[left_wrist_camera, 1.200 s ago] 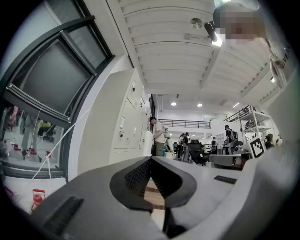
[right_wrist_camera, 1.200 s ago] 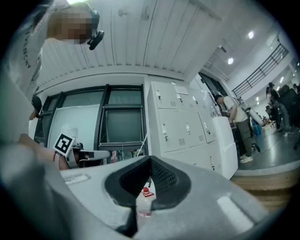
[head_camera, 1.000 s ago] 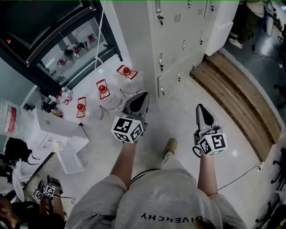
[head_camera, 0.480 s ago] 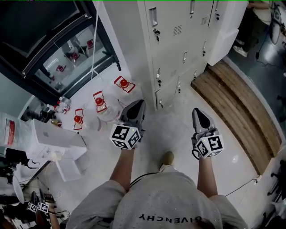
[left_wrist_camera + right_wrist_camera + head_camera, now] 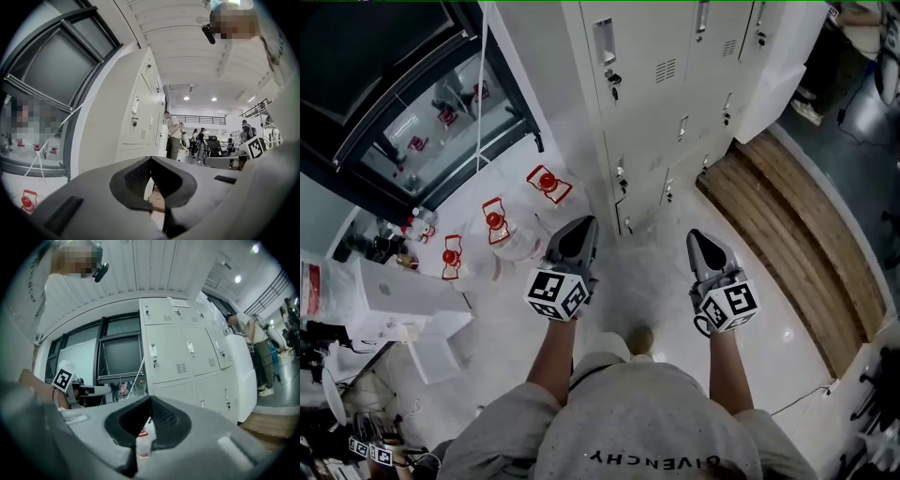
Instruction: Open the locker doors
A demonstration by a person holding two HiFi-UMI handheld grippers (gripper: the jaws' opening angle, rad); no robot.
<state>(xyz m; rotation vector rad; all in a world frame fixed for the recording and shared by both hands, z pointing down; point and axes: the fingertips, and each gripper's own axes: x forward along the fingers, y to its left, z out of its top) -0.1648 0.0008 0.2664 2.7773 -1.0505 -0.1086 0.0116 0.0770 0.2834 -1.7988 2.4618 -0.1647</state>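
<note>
fingers (image 5: pixel 139 177) of both pairs pressed together, nothing between them; my left gripper (image 5: pixel 584 227) and right gripper (image 5: pixel 698 238) point level, well apart from the lockers (image 5: pixel 652 84) ahead, whose doors all stand shut. step in hand, as i judge it: the approach. next i must spread one pair and catch a door handle (image 5: pixel 604 42).

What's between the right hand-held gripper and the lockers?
Just bare pale floor, as the head view shows. The right hand-held gripper is shut, empty, and apart from the lockers.
</note>
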